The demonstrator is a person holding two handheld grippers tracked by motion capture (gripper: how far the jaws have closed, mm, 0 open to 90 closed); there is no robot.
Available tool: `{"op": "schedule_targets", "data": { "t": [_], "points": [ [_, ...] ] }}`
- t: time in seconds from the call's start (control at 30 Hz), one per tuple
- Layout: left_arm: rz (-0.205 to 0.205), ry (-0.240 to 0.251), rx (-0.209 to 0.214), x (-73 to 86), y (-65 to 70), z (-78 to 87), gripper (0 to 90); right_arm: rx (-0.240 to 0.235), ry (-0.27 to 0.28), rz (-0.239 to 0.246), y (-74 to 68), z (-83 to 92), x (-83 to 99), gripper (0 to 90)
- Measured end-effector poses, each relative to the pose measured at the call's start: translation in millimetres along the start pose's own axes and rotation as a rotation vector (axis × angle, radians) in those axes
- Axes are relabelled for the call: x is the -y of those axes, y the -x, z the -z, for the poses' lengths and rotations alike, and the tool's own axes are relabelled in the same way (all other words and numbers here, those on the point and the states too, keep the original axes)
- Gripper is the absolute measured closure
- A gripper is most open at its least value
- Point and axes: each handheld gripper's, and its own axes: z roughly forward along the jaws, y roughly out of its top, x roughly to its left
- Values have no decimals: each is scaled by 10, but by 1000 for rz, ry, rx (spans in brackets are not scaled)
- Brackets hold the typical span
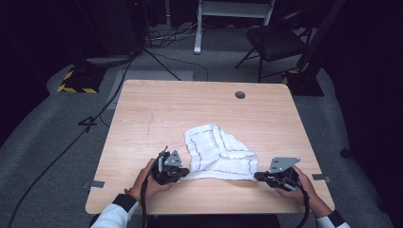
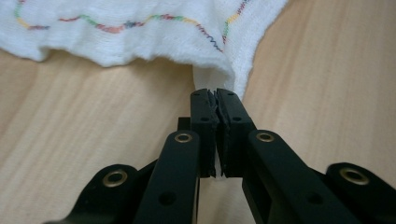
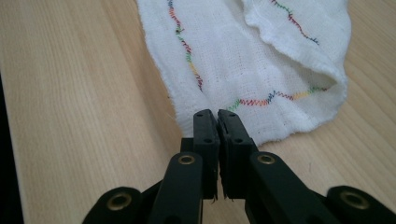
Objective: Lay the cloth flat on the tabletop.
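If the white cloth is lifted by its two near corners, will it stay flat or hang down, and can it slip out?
The cloth will probably sag, since it already lies in soft folds on the table. It looks thin and loosely woven, so likely light. Both the left tongs and right tongs pinch only a narrow edge, so it might slip out.

You have a white cloth (image 1: 219,152) with a wavy multicoloured stitched border lying rumpled and partly folded over on the near right part of the tabletop, its two near corners pulled out left and right.
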Motion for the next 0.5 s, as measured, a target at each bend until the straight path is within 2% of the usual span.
{"op": "schedule_targets", "data": {
  "t": [0.07,0.1,0.17,0.23,0.3,0.37,0.43,0.5],
  "points": [
    [-13,-22,32,20,110,-15,859,-4,-1,-8,-29,36,63,859],
    [-17,-29,35,26,140,-20,854,-1,3,-13,-35,47,79,851],
    [-23,-30,29,35,175,-22,805,2,11,-24,-36,63,101,779],
    [-1,-37,-6,42,167,-26,693,36,23,-40,-25,80,108,725],
    [36,-34,-48,42,115,-29,557,55,47,-51,-9,98,90,644],
    [75,-4,-70,35,33,-13,450,73,64,-57,4,96,46,624],
    [100,27,-104,16,-59,-1,372,93,69,-46,5,57,-25,571],
    [112,35,-144,-16,-169,-11,338,93,72,-22,-4,-12,-104,566]
  ]
}}
